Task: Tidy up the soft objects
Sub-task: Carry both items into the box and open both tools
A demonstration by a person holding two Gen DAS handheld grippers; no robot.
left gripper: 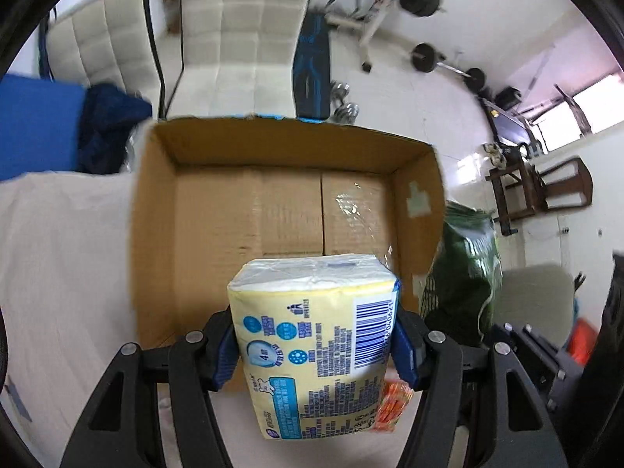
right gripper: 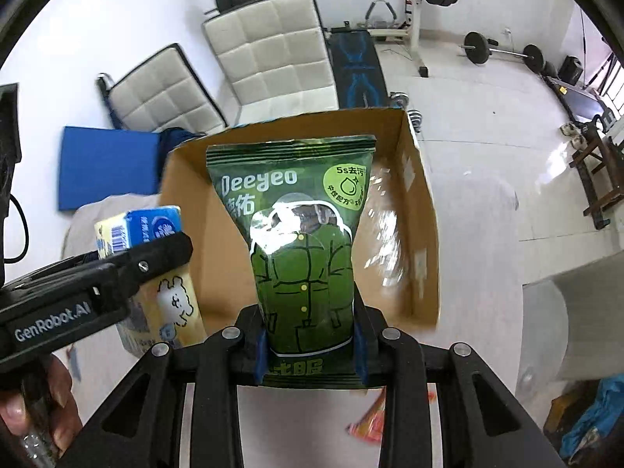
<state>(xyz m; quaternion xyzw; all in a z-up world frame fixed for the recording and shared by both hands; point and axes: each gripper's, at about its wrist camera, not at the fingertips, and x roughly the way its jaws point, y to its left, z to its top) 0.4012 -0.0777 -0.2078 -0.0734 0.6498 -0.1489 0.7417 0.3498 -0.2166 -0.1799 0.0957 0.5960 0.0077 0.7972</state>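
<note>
Left gripper: the left gripper (left gripper: 316, 345) is clamped on a yellow tissue pack (left gripper: 318, 341), blue pads pressing both of its sides, held over the near edge of an open cardboard box (left gripper: 156, 241).
Right gripper: the right gripper (right gripper: 310, 345) grips a green Deeyeo pouch (right gripper: 300, 241) by its lower part, the pouch standing upright between the fingers in front of the same box (right gripper: 423, 210).
Pose: both tools point toward the box from its near side; in the right wrist view the left gripper (right gripper: 117, 269) reaches in from the left, a hand (right gripper: 35, 405) on its handle at the lower left corner.
Tissue pack: seen again in the right wrist view (right gripper: 163, 269), just left of the pouch and at the box's left wall.
Pouch: in the left wrist view (left gripper: 464, 273) it shows only partly, blurred, beyond the box's right wall.
Box: its taped floor is visible.
Hard to make out: an orange packet (left gripper: 392, 409) peeks from behind the tissue pack's lower right corner; its print is unreadable.
Background: white padded chairs (right gripper: 273, 46) and a barbell (right gripper: 503, 52) stand far behind the box.
</note>
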